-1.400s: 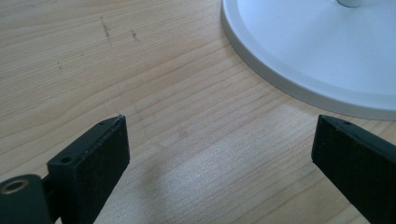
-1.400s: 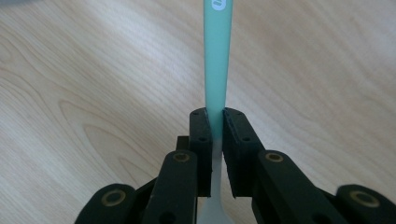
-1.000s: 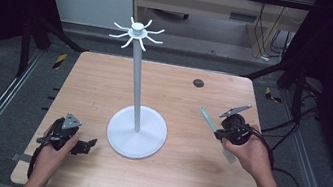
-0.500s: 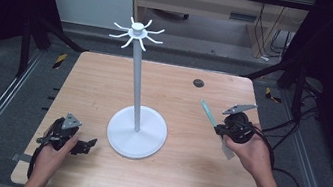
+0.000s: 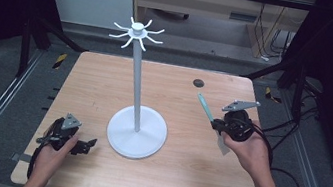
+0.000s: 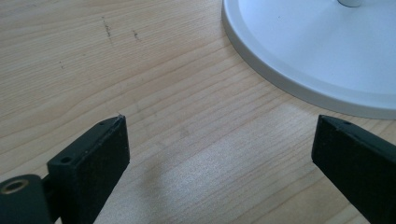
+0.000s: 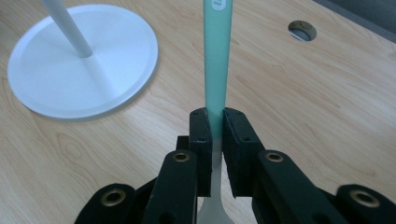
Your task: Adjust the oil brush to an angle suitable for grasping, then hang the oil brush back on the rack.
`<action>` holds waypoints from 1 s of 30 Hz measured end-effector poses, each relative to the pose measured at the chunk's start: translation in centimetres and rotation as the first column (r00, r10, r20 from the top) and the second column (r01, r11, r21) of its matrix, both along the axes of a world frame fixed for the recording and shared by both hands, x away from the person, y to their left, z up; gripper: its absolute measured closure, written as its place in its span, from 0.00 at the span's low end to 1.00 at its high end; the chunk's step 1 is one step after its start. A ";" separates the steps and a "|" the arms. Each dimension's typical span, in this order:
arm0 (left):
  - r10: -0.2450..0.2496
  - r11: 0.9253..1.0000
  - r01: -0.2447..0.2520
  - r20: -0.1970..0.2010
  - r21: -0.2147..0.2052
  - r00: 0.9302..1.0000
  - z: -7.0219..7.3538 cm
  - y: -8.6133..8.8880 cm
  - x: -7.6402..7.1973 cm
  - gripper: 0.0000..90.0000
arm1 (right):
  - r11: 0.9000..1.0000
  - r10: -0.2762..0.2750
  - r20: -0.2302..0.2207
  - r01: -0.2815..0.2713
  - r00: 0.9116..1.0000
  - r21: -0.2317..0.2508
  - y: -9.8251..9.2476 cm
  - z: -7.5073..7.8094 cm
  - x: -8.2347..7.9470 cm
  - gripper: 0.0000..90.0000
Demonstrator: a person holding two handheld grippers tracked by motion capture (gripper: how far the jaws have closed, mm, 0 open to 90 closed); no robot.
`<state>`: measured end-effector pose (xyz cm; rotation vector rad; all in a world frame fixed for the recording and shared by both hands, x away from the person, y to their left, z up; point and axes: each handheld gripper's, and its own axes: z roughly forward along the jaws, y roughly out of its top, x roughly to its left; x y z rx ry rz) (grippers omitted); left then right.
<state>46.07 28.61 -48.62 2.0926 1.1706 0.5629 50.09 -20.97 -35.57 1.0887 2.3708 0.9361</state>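
Your right gripper (image 7: 213, 122) is clenched on the green-handled utensil (image 7: 216, 56); your left gripper (image 6: 219, 140) rests released near the white stand (image 5: 137, 130).

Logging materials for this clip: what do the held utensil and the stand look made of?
Utensil: likely plastic or silicone, with a matte mint-green handle and a paler translucent end. Stand: smooth, uniform white, satin sheen, so painted metal or plastic; the look leaves it open.

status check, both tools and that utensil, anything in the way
Right tool shut on teal-handled utensil, lifted off table. Left tool open, empty, low beside white stand. Path to the stand looks clear.
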 end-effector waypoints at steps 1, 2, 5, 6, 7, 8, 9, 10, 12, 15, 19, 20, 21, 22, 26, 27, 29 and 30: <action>0.001 1.000 -0.001 0.001 0.000 1.000 0.0 0.0 0.0 0.04 | 1.000 0.002 0.003 -0.002 1.000 0.009 0.0 0.2 -0.1 0.92; 0.002 1.000 -0.002 0.001 -0.001 1.000 0.0 0.0 0.0 0.04 | 1.000 0.006 0.008 -0.006 1.000 0.017 0.1 0.3 -0.2 0.92; 0.001 1.000 -0.001 0.001 0.000 1.000 0.0 0.0 0.0 0.04 | 0.999 0.012 0.030 -0.013 0.999 0.037 0.4 0.8 -0.5 0.92; -0.001 1.000 0.001 0.000 0.000 1.000 0.0 0.0 0.0 0.04 | 0.999 0.013 0.034 -0.014 0.999 0.038 0.5 0.9 -0.5 0.92; -0.001 1.000 0.001 -0.001 0.001 1.000 0.0 0.0 0.0 0.04 | 0.999 0.015 0.036 -0.016 0.999 0.043 0.6 1.0 -0.6 0.92; -0.001 1.000 0.001 -0.001 0.001 1.000 0.0 0.0 0.0 0.04 | 0.999 0.021 0.041 -0.022 0.999 0.042 0.7 1.1 -0.6 0.92; -0.001 1.000 0.001 -0.001 0.001 1.000 0.0 0.0 0.0 0.04 | 0.999 0.024 0.045 -0.026 0.999 0.044 0.8 1.2 -0.6 0.92; 0.000 1.000 0.000 0.001 -0.001 1.000 0.0 0.0 0.0 0.04 | 0.998 0.027 0.049 -0.029 0.998 0.047 0.9 1.3 -0.7 0.92; 0.004 1.000 -0.004 0.002 -0.005 1.000 0.0 0.0 0.0 0.04 | 0.998 0.033 0.055 -0.036 0.998 0.059 1.1 1.5 -0.8 0.92; 0.003 1.000 -0.003 0.003 -0.004 1.000 0.0 0.0 0.0 0.04 | 0.996 0.040 0.068 -0.045 0.997 0.072 1.4 1.8 -1.0 0.92; 0.002 1.000 -0.002 0.003 -0.001 1.000 0.0 0.0 0.0 0.04 | 0.995 0.050 0.083 -0.057 0.995 0.086 1.9 2.3 -1.3 0.92; 0.001 1.000 -0.001 0.005 0.001 1.000 0.0 0.1 0.0 0.04 | 0.994 0.053 0.089 -0.061 0.995 0.087 2.0 2.4 -1.4 0.92; 0.006 1.000 -0.006 0.004 -0.008 1.000 0.0 0.0 0.0 0.04 | 0.994 0.054 0.092 -0.062 0.994 0.086 2.1 2.5 -1.4 0.92; 0.005 1.000 -0.005 0.003 -0.007 1.000 0.0 0.1 0.0 0.04 | 0.994 0.058 0.099 -0.066 0.993 0.087 2.2 2.6 -1.4 0.92; 0.007 1.000 -0.007 0.005 -0.009 1.000 0.0 0.0 0.0 0.04 | 0.993 0.058 0.106 -0.069 0.993 0.099 2.5 3.0 -1.5 0.92; 0.006 1.000 -0.006 0.005 -0.007 1.000 0.0 0.0 0.0 0.04 | 0.993 0.060 0.111 -0.071 0.992 0.097 2.5 3.0 -1.5 0.92; 0.004 1.000 -0.004 0.004 -0.004 1.000 0.0 0.0 0.0 0.04 | 0.992 0.061 0.122 -0.073 0.991 0.103 2.7 3.2 -1.6 0.92; 0.006 1.000 -0.006 0.005 -0.007 1.000 0.0 0.0 0.0 0.04 | 0.992 0.059 0.126 -0.073 0.990 0.106 2.7 3.3 -1.6 0.92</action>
